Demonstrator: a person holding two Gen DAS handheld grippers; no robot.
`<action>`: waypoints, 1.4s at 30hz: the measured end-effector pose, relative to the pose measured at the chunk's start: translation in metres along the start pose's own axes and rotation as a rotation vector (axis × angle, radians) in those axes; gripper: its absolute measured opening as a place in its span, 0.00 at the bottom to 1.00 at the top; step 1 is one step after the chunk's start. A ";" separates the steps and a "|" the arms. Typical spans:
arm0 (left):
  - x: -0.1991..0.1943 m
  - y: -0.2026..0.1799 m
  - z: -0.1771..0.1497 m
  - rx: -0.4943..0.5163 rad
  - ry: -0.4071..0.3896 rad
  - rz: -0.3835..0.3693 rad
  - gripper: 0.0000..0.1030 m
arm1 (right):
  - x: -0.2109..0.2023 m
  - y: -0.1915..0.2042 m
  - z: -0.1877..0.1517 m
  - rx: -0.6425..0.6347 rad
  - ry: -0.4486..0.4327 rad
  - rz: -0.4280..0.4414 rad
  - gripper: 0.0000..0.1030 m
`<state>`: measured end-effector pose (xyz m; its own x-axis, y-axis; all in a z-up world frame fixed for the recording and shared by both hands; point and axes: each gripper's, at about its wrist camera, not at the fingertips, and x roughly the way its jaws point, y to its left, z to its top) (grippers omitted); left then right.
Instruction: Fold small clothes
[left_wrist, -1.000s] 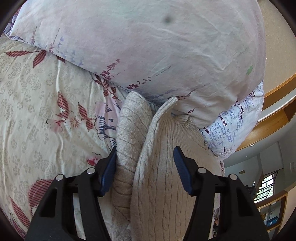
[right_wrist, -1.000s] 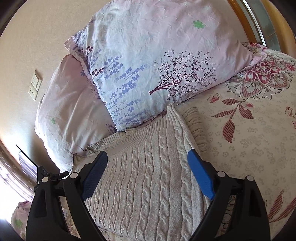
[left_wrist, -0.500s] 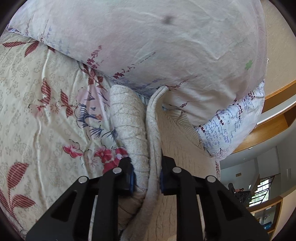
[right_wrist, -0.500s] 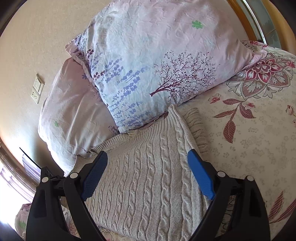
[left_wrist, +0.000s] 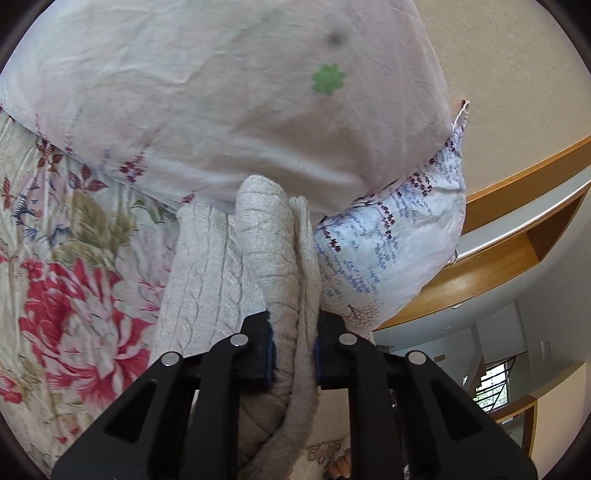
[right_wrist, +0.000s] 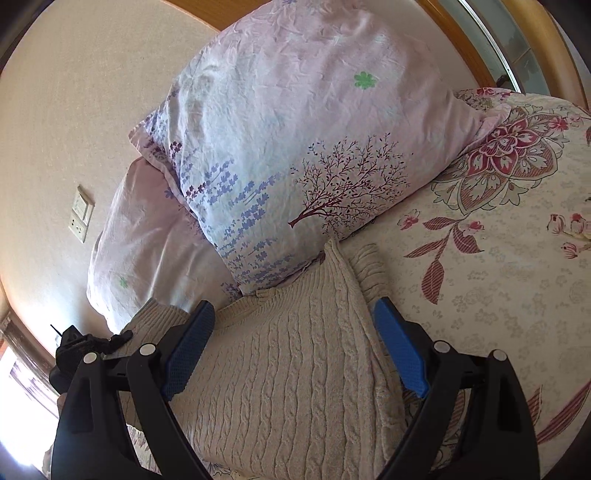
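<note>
A beige cable-knit sweater (right_wrist: 295, 362) lies on the floral bedspread (right_wrist: 498, 280), its top against the pillows. My left gripper (left_wrist: 293, 350) is shut on a bunched edge of the sweater (left_wrist: 273, 251) and holds it raised off the bed. That gripper also shows in the right wrist view (right_wrist: 88, 347) at the sweater's left edge. My right gripper (right_wrist: 295, 354) is open, its blue pads either side of the sweater's body, just above it.
Two lilac floral pillows (right_wrist: 295, 147) lean on the wall behind the sweater. A wall socket (right_wrist: 79, 214) sits at the left. A wooden headboard ledge (left_wrist: 517, 236) runs at the right of the left wrist view.
My left gripper closed on the sweater's edge, then lifted and carried it toward the sweater's middle. My right gripper stayed open and shifted only slightly.
</note>
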<state>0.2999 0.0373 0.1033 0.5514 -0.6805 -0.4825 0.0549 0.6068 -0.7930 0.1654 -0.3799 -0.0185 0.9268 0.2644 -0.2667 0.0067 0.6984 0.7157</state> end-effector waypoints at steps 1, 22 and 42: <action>0.008 -0.010 -0.004 0.002 0.000 -0.001 0.14 | -0.002 -0.002 0.001 0.008 -0.009 0.000 0.87; 0.230 -0.094 -0.164 -0.102 0.379 -0.213 0.22 | -0.030 -0.049 0.019 0.186 -0.135 -0.061 0.87; 0.079 -0.011 -0.113 0.267 0.158 0.047 0.64 | -0.003 -0.037 0.037 0.140 0.285 -0.066 0.67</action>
<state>0.2493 -0.0696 0.0320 0.4237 -0.6920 -0.5844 0.2606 0.7111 -0.6530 0.1767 -0.4308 -0.0202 0.7801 0.4111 -0.4717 0.1335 0.6272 0.7674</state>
